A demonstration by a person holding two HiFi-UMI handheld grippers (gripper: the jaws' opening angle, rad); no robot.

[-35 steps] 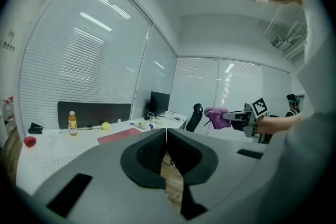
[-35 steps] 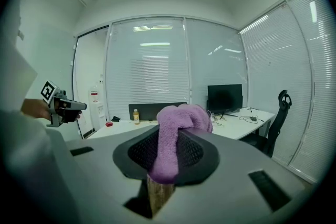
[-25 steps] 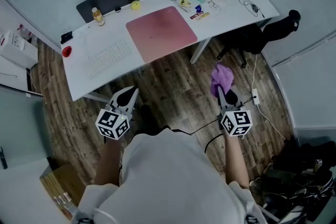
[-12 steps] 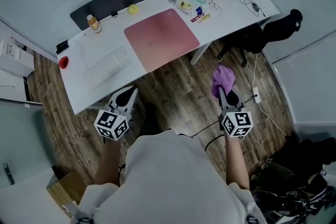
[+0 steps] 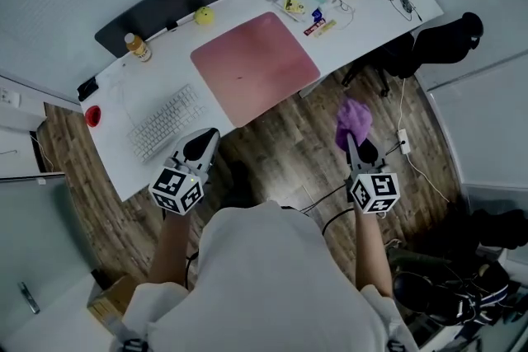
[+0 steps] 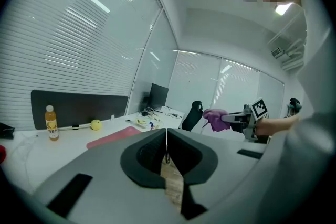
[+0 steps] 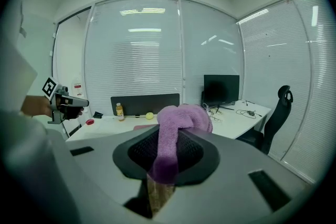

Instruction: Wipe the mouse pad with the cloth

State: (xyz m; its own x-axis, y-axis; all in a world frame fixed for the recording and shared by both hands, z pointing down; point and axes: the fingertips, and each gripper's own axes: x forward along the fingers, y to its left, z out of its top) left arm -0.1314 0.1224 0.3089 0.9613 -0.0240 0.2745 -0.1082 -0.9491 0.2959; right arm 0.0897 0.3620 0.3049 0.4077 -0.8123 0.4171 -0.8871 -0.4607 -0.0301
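**Head view:** The person stands back from the white worktop (image 5: 363, 12), both forearms bent and pointing forward. Both grippers are held over the wood floor (image 5: 280, 136), short of the worktop's near edge. The pink mouse pad (image 5: 254, 66) lies flat mid-worktop, bare, its edges skewed to the person's line. A keyboard (image 5: 165, 121) sits just beside it on the left. The right gripper (image 5: 353, 141) pinches a purple cloth (image 5: 352, 119), bunched up at its tips. From that gripper the pad lies forward and to the left, well apart. The left gripper (image 5: 201, 146) looks nearer the pad's near corner but carries nothing.

**Left gripper view:** The jaws are pressed together with nothing between them. The pad shows ahead and to the left on the worktop, with a bottle (image 6: 50, 122) and a yellow ball (image 6: 95, 124) behind it. The cloth-holding gripper hangs off to the right at about the same height.

**Right gripper view:** The jaws are clamped on a strip of the cloth, and the rest puffs up over the tips. The pad is only a thin pink sliver left of the cloth, far off.

**Judgement:** Wiping has not started. The right arm needs to reach forward-left and down to land the cloth on the pad.
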